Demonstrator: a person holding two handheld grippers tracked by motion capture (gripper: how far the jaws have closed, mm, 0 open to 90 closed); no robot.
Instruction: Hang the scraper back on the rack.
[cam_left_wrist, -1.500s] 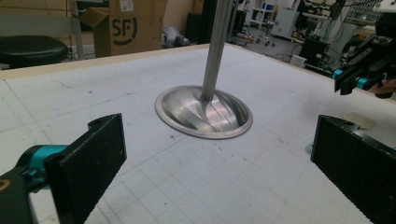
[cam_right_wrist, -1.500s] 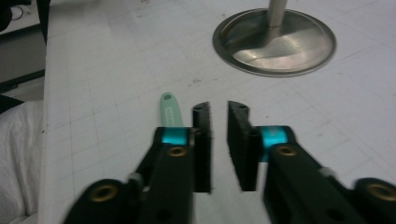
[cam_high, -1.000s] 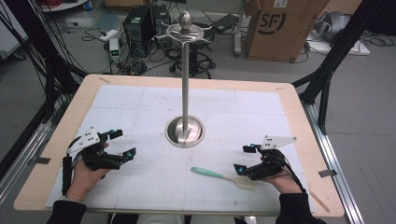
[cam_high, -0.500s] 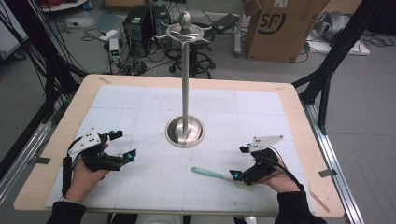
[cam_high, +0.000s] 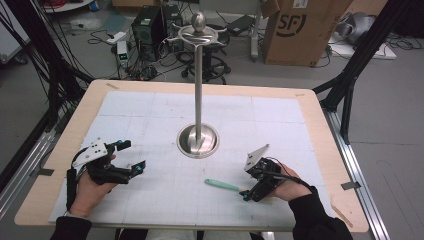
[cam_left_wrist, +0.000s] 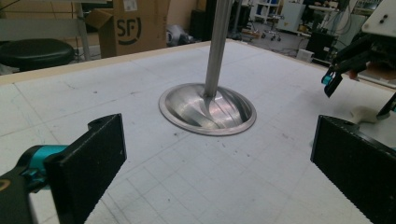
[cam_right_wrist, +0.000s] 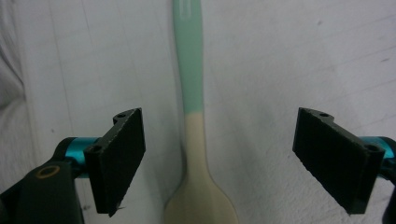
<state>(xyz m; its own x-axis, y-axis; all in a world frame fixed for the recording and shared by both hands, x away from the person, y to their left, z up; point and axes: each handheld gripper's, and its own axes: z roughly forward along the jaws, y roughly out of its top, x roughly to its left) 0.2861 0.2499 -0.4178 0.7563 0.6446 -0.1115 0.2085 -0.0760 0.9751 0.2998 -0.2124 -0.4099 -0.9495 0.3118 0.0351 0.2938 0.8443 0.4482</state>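
Both fingers (cam_right_wrist: 119, 158) of your right gripper (cam_right_wrist: 233, 161) stand released astride the spoon (cam_right_wrist: 194, 135) lying flat on the desk (cam_high: 310, 107), so the pick-up looks underway: lower, then clench on the neck; your left gripper (cam_high: 131, 157) idles released near the stand (cam_high: 198, 140).

Table (cam_high: 320, 107): light wooden top with a pale rim, standing on a grey floor.
Mat (cam_high: 150, 112): white gridded sheet over most of the table, scuffed with small dark marks.
Cardboard box (cam_high: 300, 30): brown, printed "SF", on the floor beyond the table's far right corner.
Computer tower (cam_high: 150, 27): black, on the floor behind the far left edge, among tangled cables.
Black frame struts (cam_high: 355, 65): slanting beside the table's right side.
Black stool seat (cam_left_wrist: 32, 49): round, beyond the table edge in the left gripper view.
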